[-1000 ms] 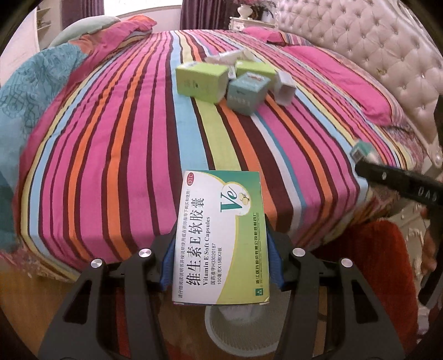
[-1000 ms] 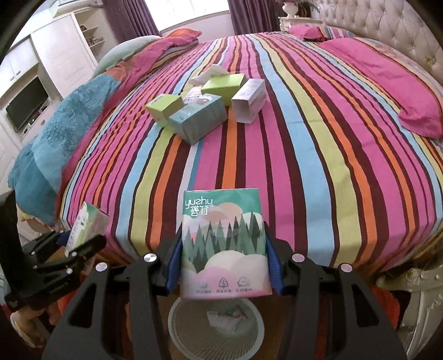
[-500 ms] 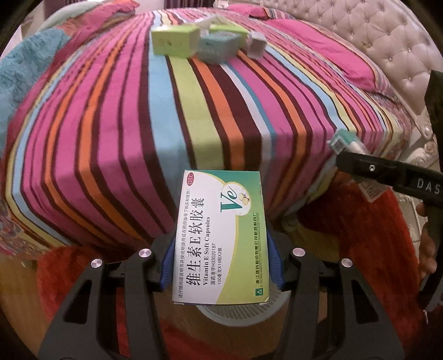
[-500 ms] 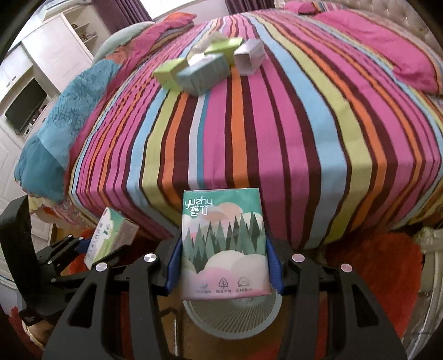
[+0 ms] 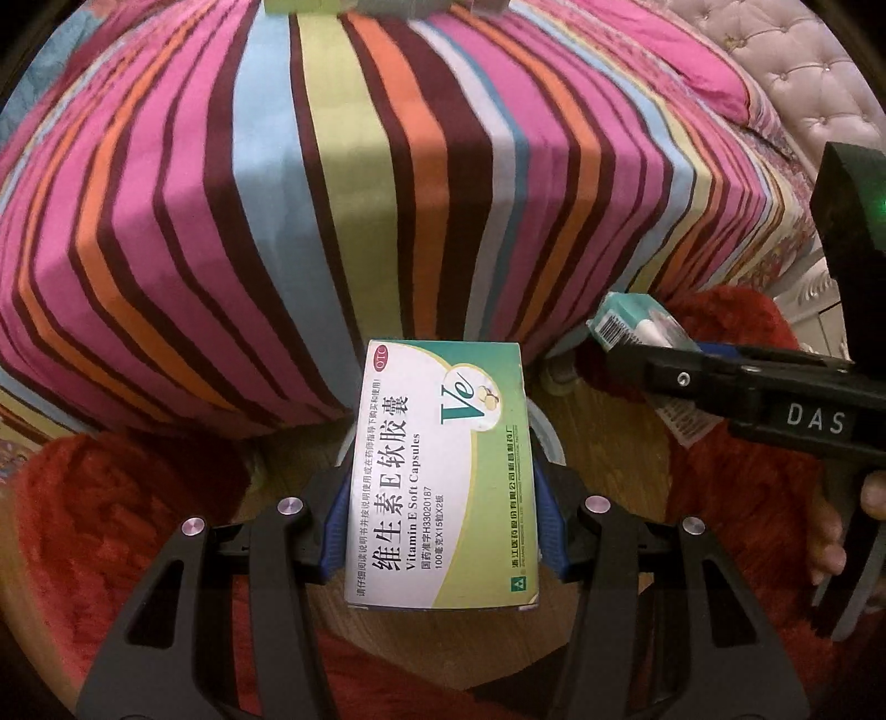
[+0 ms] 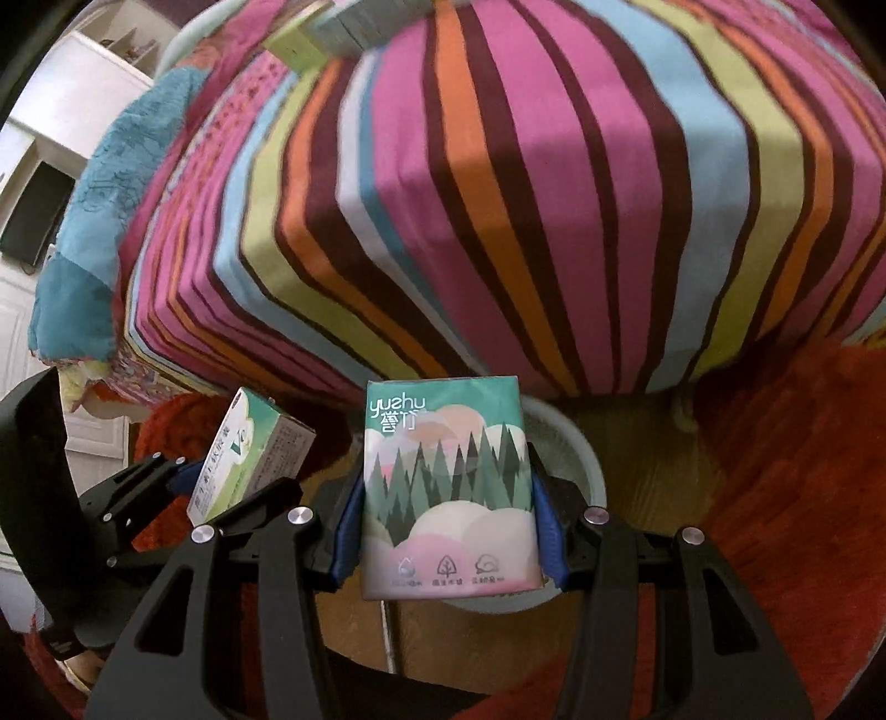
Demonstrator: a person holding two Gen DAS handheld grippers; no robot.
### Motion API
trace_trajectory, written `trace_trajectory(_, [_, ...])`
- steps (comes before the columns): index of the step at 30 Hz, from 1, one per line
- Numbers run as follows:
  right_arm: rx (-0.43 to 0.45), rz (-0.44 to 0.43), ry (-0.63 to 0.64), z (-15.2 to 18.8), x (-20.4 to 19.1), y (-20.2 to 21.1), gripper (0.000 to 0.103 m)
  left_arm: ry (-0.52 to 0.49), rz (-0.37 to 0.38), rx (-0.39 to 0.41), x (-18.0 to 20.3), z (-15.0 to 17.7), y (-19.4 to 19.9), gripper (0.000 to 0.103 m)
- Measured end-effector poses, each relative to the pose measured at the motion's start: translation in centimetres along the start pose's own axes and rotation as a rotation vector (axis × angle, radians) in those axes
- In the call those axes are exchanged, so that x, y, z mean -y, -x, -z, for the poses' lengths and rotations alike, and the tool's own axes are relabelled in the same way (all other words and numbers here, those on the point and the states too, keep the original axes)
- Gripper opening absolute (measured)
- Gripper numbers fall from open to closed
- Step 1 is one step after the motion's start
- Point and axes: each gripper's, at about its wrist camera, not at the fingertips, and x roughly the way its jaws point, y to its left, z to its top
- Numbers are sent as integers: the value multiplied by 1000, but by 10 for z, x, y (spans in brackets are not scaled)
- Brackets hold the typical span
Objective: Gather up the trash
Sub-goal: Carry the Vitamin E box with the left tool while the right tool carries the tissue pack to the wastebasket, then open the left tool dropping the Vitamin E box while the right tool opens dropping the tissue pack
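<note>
My left gripper (image 5: 443,531) is shut on a green and white vitamin E box (image 5: 443,471); the box also shows in the right wrist view (image 6: 243,459). My right gripper (image 6: 448,531) is shut on a yuzhu tissue pack (image 6: 448,487) printed with trees; its end shows in the left wrist view (image 5: 631,318). Both are held low in front of the bed's foot, over a pale round waste basket (image 6: 576,459) on the floor. The basket's rim (image 5: 545,437) peeks out behind the vitamin box.
The striped bed (image 5: 332,194) fills the upper view, with several more boxes (image 6: 343,27) at its far top edge. A red shaggy rug (image 5: 111,526) lies on the wooden floor around the basket. A tufted headboard (image 5: 803,83) stands at the right.
Both grippers have dropped lower and tilted down toward the floor, each keeping its item. The bed top has slid up out of view and the basket has come closer.
</note>
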Motion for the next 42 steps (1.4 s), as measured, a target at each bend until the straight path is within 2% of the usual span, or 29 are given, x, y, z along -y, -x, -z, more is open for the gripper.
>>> trace_trajectory(14, [-142,-9,-67,6,12,-32,48,3,25,-129,-3,6,-33,53])
trace_trajectory(20, [-202,-17,-106,8,17,-47,48,16,28,-211,-8,10,-51,53])
trace_trajectory(42, [-414,-4,-256,11,36,-118,48,144,77,-459,-23,12,-103,53])
